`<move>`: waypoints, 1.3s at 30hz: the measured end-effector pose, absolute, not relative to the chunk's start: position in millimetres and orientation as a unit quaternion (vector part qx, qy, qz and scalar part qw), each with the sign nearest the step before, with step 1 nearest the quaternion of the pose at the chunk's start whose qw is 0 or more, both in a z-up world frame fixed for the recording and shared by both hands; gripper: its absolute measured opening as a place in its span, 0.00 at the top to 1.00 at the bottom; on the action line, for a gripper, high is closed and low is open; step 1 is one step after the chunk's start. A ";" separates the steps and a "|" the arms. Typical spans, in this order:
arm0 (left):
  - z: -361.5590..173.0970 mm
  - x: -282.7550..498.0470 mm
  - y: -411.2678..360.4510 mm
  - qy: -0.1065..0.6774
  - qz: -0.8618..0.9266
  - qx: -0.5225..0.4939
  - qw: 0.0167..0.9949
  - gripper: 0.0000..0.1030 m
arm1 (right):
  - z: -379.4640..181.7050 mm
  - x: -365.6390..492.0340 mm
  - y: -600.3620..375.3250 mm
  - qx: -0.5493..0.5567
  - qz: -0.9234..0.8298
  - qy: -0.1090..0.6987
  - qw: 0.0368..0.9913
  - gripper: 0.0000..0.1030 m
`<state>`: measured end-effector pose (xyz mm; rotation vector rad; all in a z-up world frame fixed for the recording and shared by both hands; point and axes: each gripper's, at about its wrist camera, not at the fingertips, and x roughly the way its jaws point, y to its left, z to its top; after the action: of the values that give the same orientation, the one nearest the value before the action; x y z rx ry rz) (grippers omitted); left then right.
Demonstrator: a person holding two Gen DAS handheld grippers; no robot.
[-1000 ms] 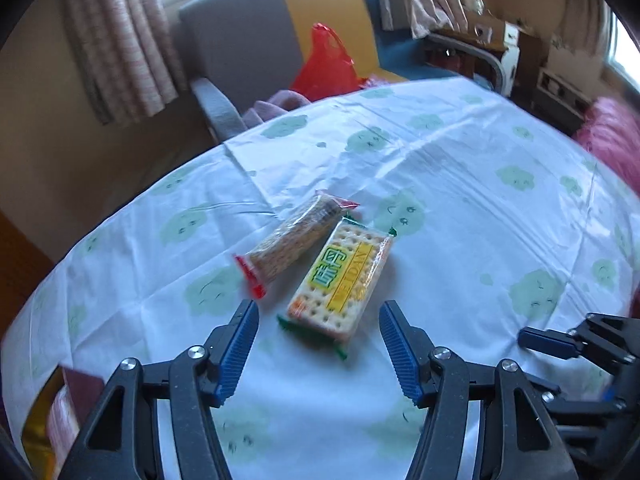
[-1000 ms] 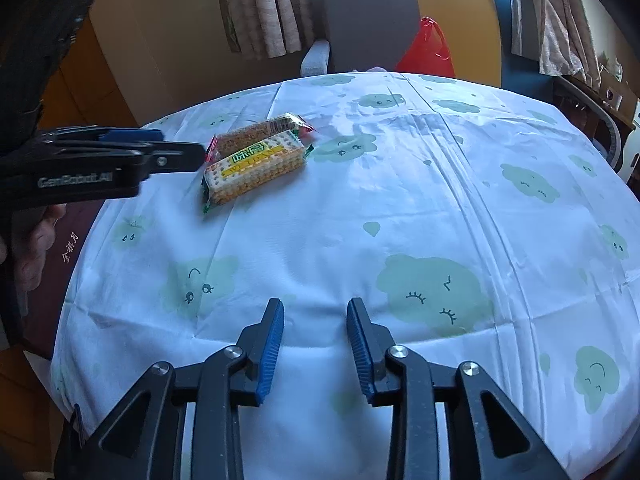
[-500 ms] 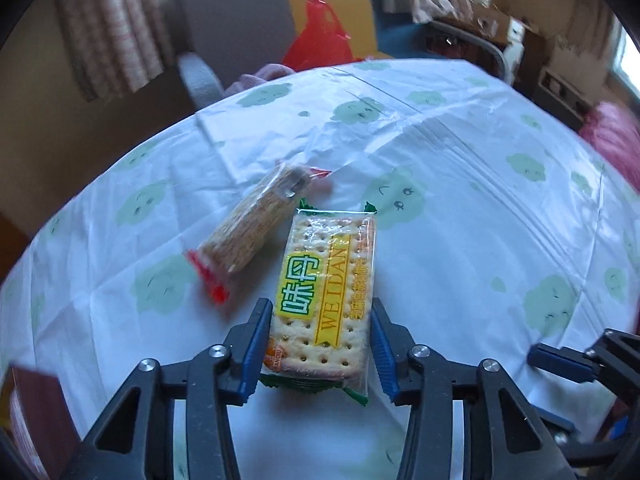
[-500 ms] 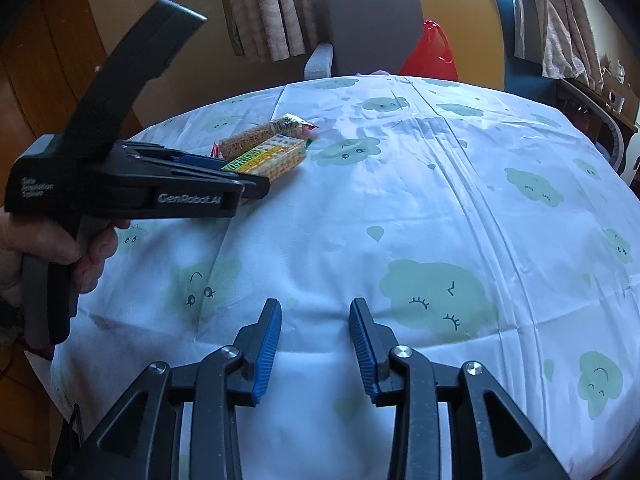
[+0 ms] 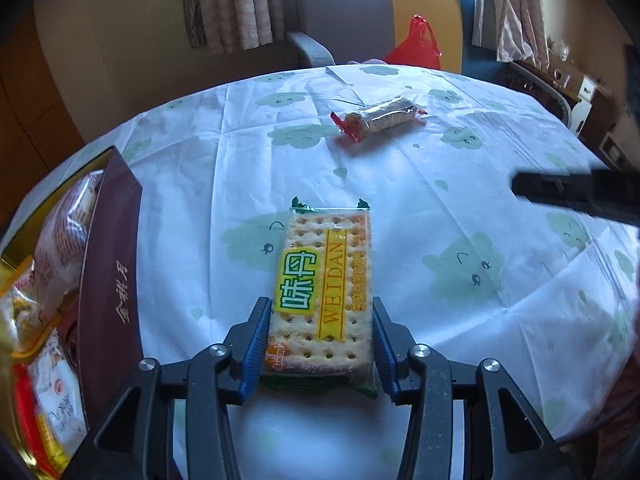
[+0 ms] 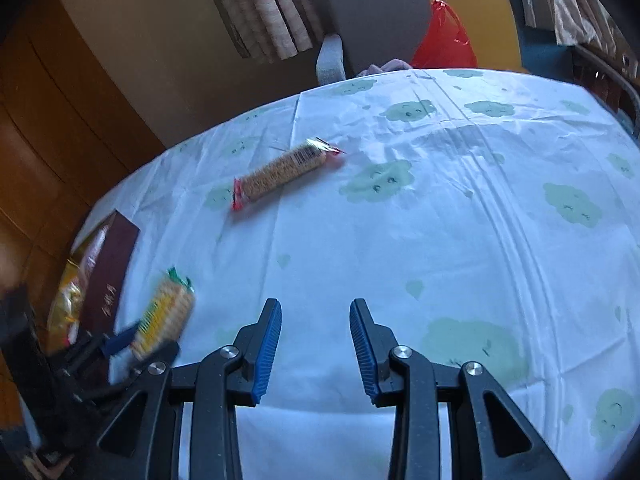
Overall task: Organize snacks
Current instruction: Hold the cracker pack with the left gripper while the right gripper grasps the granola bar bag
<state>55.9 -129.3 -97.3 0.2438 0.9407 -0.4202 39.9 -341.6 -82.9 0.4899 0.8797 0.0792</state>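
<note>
A clear pack of square crackers (image 5: 324,292) with a yellow label is lifted above the tablecloth, and my left gripper (image 5: 319,308) is shut on its long sides near the near end. From the right wrist view the same cracker pack (image 6: 166,314) shows blurred at the lower left, in the left gripper (image 6: 132,340), close to the box. A brown biscuit roll (image 5: 378,119) with red ends lies alone farther back on the cloth; the right wrist view shows this biscuit roll (image 6: 282,172) too. My right gripper (image 6: 314,308) hovers over bare cloth, open, nothing between its blue pads.
A maroon-walled box (image 5: 108,264) holding several snack packets stands at the table's left edge. The round table wears a white cloth (image 5: 460,208) with green clouds. Behind it are a grey and yellow chair (image 5: 344,8) and a red plastic bag (image 5: 414,46).
The left gripper closed on the cracker pack, lifted it away from the biscuit roll and carried it toward the box. The right gripper shifted slightly and stayed open.
</note>
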 end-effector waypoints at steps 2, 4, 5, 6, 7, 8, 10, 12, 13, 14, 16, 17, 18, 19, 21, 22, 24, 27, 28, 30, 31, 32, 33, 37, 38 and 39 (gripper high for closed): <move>-96.2 55.1 -127.8 0.447 -0.205 0.110 0.864 0.53 | -77.9 62.2 -336.4 0.241 0.045 0.416 0.875 0.65; -96.3 55.2 -126.4 0.445 -0.208 0.105 0.865 0.54 | -78.2 86.8 -332.6 0.258 0.044 0.417 0.870 0.65; -96.1 54.7 -125.7 0.444 -0.210 0.103 0.865 0.54 | -79.7 98.2 -331.9 0.267 0.040 0.418 0.867 0.65; -96.3 55.3 -126.3 0.443 -0.210 0.100 0.866 0.54 | -81.6 110.5 -331.2 0.280 0.035 0.418 0.864 0.65; -96.6 57.0 -129.0 0.442 -0.210 0.100 0.866 0.54 | -83.9 119.9 -332.6 0.293 0.025 0.419 0.859 0.65; -96.9 56.5 -129.3 0.441 -0.210 0.101 0.867 0.54 | -86.9 130.3 -334.7 0.310 0.011 0.421 0.853 0.65; -97.3 55.0 -128.6 0.437 -0.210 0.102 0.868 0.54 | -93.6 147.3 -340.8 0.341 -0.011 0.420 0.841 0.65; -97.5 54.2 -126.5 0.437 -0.211 0.097 0.869 0.54 | -100.5 162.5 -345.3 0.363 -0.031 0.420 0.831 0.65; -97.5 53.7 -125.5 0.437 -0.212 0.096 0.869 0.54 | -103.1 169.9 -347.3 0.371 -0.039 0.419 0.828 0.65; -97.4 53.4 -124.7 0.437 -0.214 0.094 0.869 0.54 | -104.7 175.9 -348.2 0.373 -0.047 0.420 0.826 0.65; -97.4 53.6 -123.5 0.437 -0.217 0.091 0.868 0.54 | -105.1 190.0 -345.8 0.365 -0.053 0.421 0.829 0.61; -97.4 53.7 -123.3 0.438 -0.218 0.090 0.868 0.54 | -103.5 197.0 -342.1 0.349 -0.056 0.426 0.833 0.61; -97.4 54.0 -122.9 0.438 -0.219 0.089 0.867 0.54 | -101.0 202.4 -339.7 0.332 -0.057 0.431 0.837 0.60; -97.6 54.1 -122.6 0.438 -0.219 0.088 0.867 0.54 | -97.7 208.3 -334.9 0.309 -0.054 0.436 0.844 0.61; -98.3 53.6 -123.0 0.438 -0.218 0.088 0.868 0.53 | -92.7 217.4 -326.7 0.268 -0.045 0.445 0.853 0.61; -98.2 53.6 -123.2 0.438 -0.218 0.089 0.868 0.53 | -90.5 221.6 -323.2 0.249 -0.035 0.451 0.857 0.61; -98.2 53.4 -123.0 0.438 -0.217 0.087 0.868 0.53 | -89.9 228.2 -319.1 0.226 -0.020 0.461 0.858 0.61; -98.3 53.1 -123.3 0.439 -0.214 0.086 0.868 0.53 | -94.3 235.4 -318.5 0.230 -0.006 0.473 0.851 0.61; -98.4 53.0 -123.6 0.440 -0.213 0.086 0.868 0.53 | -95.9 237.2 -317.9 0.229 -0.005 0.476 0.849 0.61; -98.2 53.3 -125.4 0.440 -0.209 0.089 0.869 0.53 | -95.0 237.7 -315.6 0.225 0.001 0.477 0.849 0.63; -98.1 53.1 -125.6 0.440 -0.209 0.090 0.869 0.53 | -95.2 236.6 -314.7 0.229 0.019 0.482 0.845 0.70; -98.0 53.4 -124.9 0.440 -0.210 0.088 0.868 0.53 | -93.7 233.3 -314.1 0.226 0.025 0.488 0.842 0.73; -98.3 54.2 -124.0 0.441 -0.212 0.086 0.868 0.53 | -89.2 226.3 -313.7 0.216 0.024 0.487 0.846 0.73; -98.2 54.7 -123.7 0.441 -0.212 0.087 0.868 0.53 | -71.2 179.3 -312.1 0.158 0.075 0.490 0.854 0.73; -98.3 54.6 -124.0 0.441 -0.211 0.088 0.868 0.53 | -69.2 165.0 -312.4 0.142 0.085 0.495 0.853 0.73; -98.4 54.6 -123.6 0.441 -0.211 0.087 0.868 0.53 | -68.8 150.6 -313.4 0.132 0.094 0.502 0.850 0.73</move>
<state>54.6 -123.6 -98.4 0.1821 0.9224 -0.4419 150.6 -313.4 -68.8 0.2782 1.0574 0.1989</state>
